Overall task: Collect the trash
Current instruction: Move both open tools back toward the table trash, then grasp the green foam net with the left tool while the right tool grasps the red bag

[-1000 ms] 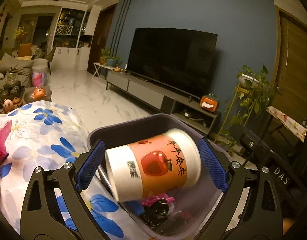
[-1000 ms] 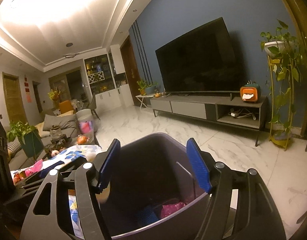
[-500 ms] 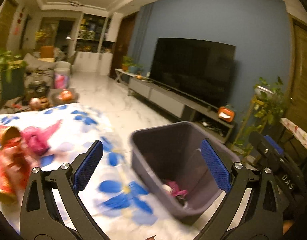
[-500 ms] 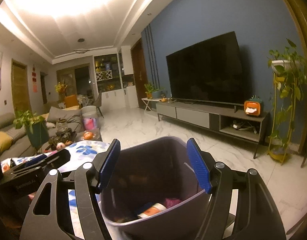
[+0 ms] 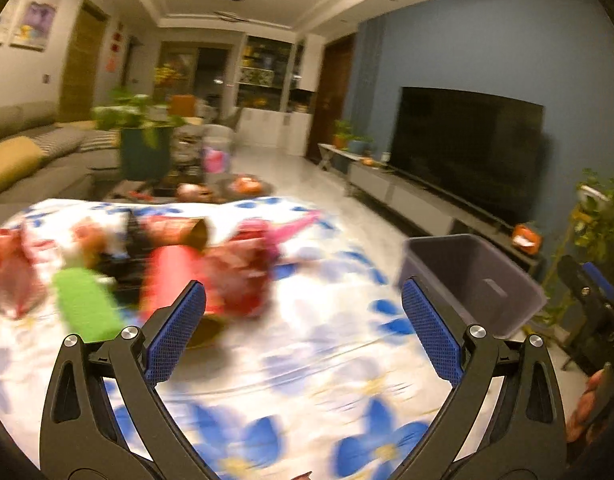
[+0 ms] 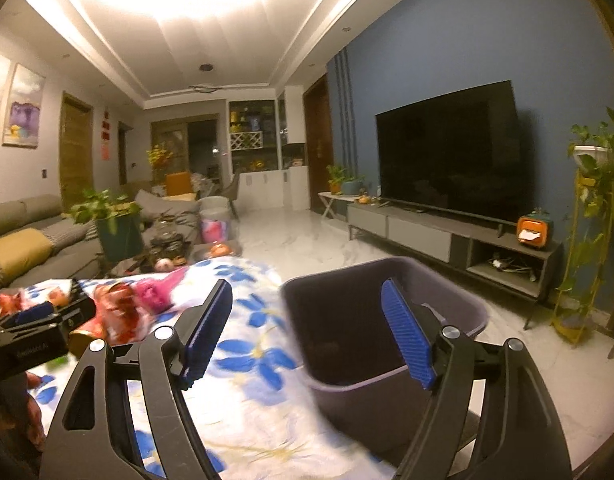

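Blurred red trash, labels unreadable

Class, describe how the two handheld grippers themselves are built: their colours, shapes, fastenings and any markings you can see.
Both the left gripper and the right gripper have glossy black, curved arms with elongated cut-out slots and silver round screws at the joints. Their fingers carry flat blue pads with a fine gridded texture. In the right wrist view, the left gripper's black body shows small pale lettering, too blurred to read. No cables or sleeves are visible.
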Demonstrator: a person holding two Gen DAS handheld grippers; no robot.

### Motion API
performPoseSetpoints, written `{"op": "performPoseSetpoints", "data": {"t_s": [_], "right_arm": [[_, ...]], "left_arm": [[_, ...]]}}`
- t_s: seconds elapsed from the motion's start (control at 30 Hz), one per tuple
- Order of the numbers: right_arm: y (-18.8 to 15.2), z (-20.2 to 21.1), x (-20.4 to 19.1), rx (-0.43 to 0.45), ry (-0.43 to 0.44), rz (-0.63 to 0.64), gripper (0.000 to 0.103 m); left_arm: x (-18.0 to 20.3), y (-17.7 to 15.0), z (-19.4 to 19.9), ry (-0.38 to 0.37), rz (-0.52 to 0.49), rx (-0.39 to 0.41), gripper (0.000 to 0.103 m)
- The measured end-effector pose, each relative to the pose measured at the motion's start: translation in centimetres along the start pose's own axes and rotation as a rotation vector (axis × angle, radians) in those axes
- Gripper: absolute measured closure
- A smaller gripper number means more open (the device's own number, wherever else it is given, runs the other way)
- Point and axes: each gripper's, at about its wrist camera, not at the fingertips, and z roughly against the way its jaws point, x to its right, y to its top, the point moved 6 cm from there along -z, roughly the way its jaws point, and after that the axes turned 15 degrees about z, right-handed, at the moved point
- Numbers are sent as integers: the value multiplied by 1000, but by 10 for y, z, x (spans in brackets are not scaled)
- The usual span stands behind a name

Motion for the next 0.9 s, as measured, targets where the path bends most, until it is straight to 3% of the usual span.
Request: {"op": "performPoseSetpoints", "data": {"t_s": [0.27,0.5,0.73,0.9], "right_arm": [[4,7,-62,16,99,10,28],[9,3,-109,13,166,28,28],[10,-5,-139,14,203,55,28],[10,-15,-153,4,229,59,28]], "left_arm": [[-97,15,38,177,61,70,6],[-152,17,54,260,114,80,6],[-172,21,57,294,133,93,6],[-179,23,36,316,142,74,6]]}}
